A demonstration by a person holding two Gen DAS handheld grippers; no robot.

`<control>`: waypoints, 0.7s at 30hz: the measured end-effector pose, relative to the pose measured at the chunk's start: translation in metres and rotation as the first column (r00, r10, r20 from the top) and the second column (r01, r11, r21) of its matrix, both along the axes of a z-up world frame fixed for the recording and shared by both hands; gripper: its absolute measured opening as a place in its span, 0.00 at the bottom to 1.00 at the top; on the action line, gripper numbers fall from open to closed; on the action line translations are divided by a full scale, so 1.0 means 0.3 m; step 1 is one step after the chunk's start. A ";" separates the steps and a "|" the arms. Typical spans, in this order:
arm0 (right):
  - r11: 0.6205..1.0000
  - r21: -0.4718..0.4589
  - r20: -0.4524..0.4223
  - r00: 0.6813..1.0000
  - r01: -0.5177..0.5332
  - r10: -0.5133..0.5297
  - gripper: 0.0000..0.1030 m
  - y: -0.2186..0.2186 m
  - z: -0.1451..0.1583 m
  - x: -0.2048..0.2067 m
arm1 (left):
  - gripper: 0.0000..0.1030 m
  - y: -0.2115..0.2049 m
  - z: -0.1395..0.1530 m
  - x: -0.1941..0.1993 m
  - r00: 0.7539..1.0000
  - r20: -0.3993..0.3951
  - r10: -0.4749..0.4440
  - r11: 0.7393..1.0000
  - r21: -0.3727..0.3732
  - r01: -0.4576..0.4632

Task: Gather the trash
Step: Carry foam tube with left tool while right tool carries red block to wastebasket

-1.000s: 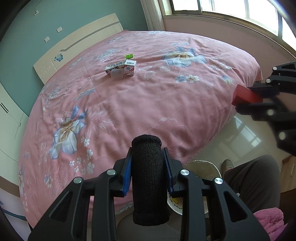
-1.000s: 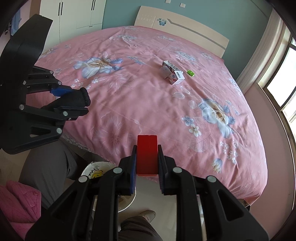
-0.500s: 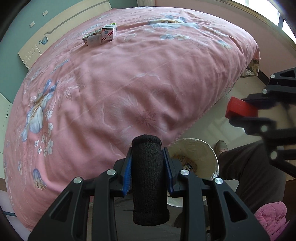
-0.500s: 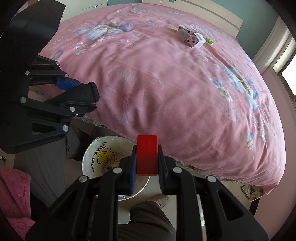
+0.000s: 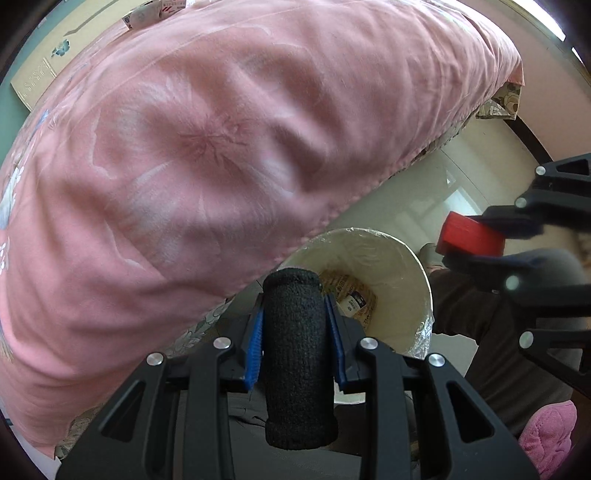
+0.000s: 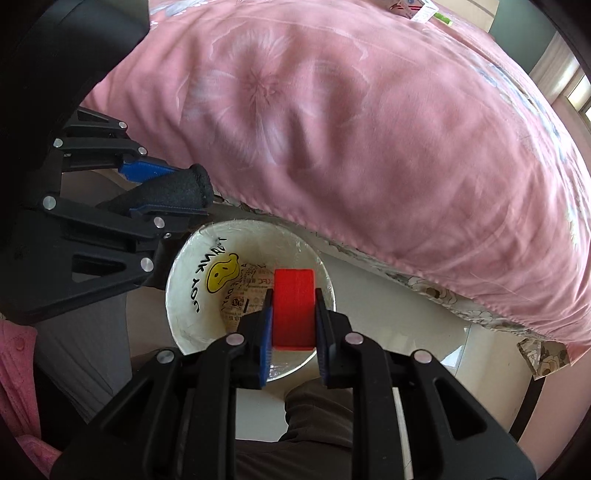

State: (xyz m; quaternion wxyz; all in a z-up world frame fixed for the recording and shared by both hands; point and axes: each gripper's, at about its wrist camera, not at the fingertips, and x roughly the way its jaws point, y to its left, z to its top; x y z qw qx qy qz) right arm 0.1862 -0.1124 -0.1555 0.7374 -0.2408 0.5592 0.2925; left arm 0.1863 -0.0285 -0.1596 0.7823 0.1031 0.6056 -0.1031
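My left gripper [image 5: 295,295] is shut on a black knitted roll [image 5: 297,354], which stands out past its blue pads. My right gripper [image 6: 293,291] is shut on a red block [image 6: 294,308]. Both point steeply down over a white lined trash bin [image 6: 184,280] on the floor at the foot of the bed; the bin [image 5: 406,266] holds printed paper packaging [image 5: 352,299] and shows a yellow smiley on its inner wall. From the left wrist view the right gripper [image 5: 476,240] with the red block [image 5: 469,238] hangs to the right of the bin. The left gripper [image 6: 192,194] sits at the bin's left rim.
A bed with a pink floral cover [image 5: 221,147] fills the upper part of both views, its edge overhanging the bin. Small cartons [image 6: 410,7] lie far back on it. A person's dark trouser leg [image 6: 317,417] and pink fabric [image 5: 546,432] are beside the bin on the pale tiled floor [image 6: 424,332].
Both grippers have sunk and tipped downward from over the bed toward the bin, which now lies right under them. Each still holds its object.
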 end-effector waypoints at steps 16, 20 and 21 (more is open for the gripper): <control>0.997 0.008 -0.189 0.979 0.075 -0.072 0.20 -0.010 -0.291 0.023 | 0.32 -0.008 -0.284 0.011 0.983 -0.175 0.048 0.997 -0.059 -0.059; 0.994 0.006 -0.231 0.968 0.106 -0.102 0.20 -0.006 -0.366 0.030 | 0.32 -0.016 -0.363 0.009 0.970 -0.231 0.069 0.993 -0.077 -0.089; 0.994 0.004 -0.242 0.964 0.111 -0.107 0.20 -0.005 -0.384 0.029 | 0.32 -0.020 -0.381 0.008 0.967 -0.244 0.069 0.993 -0.079 -0.091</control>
